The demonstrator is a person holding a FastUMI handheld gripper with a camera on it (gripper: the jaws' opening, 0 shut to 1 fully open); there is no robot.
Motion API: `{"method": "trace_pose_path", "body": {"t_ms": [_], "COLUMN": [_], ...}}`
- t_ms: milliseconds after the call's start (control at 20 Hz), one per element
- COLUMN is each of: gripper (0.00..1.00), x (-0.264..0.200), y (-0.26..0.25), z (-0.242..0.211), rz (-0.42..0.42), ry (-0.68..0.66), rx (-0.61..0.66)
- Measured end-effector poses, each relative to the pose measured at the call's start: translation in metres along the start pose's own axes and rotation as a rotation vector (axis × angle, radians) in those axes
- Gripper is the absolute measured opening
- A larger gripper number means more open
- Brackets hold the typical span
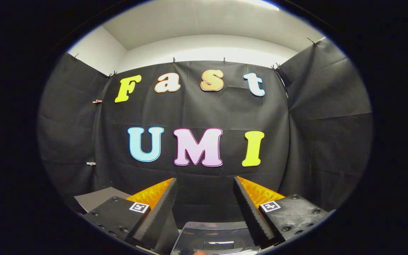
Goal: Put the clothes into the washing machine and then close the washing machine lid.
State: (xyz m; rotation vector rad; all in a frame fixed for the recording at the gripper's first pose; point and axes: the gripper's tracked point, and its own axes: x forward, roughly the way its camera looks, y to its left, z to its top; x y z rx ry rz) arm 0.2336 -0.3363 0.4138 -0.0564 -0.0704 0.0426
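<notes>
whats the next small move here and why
Probably tilt the gripper down. Its fingers are spread open with nothing between them, aimed level at the booth wall, and a grey panel, perhaps the washing machine, sits low between the fingers, so no clothes can be picked out yet.

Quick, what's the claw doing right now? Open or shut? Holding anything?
Claw: open, fingers spread apart, holding nothing, pointing at the black cloth wall.

One gripper (205, 183) with two fingers (165, 209), spread apart on nothing. One square marker (139, 207) on each finger mount, two altogether. One washing machine lid (215, 238), grey, low between the fingers. One grey board (96, 199) alongside.
</notes>
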Motion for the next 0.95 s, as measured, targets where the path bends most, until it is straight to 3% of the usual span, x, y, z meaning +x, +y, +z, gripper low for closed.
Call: {"method": "trace_pose_path", "body": {"t_ms": [950], "gripper": [0.98], "x": [0.006], "y": [0.009], "z": [-0.019], "rz": [0.009], "ry": [0.027], "rx": [-0.032]}}
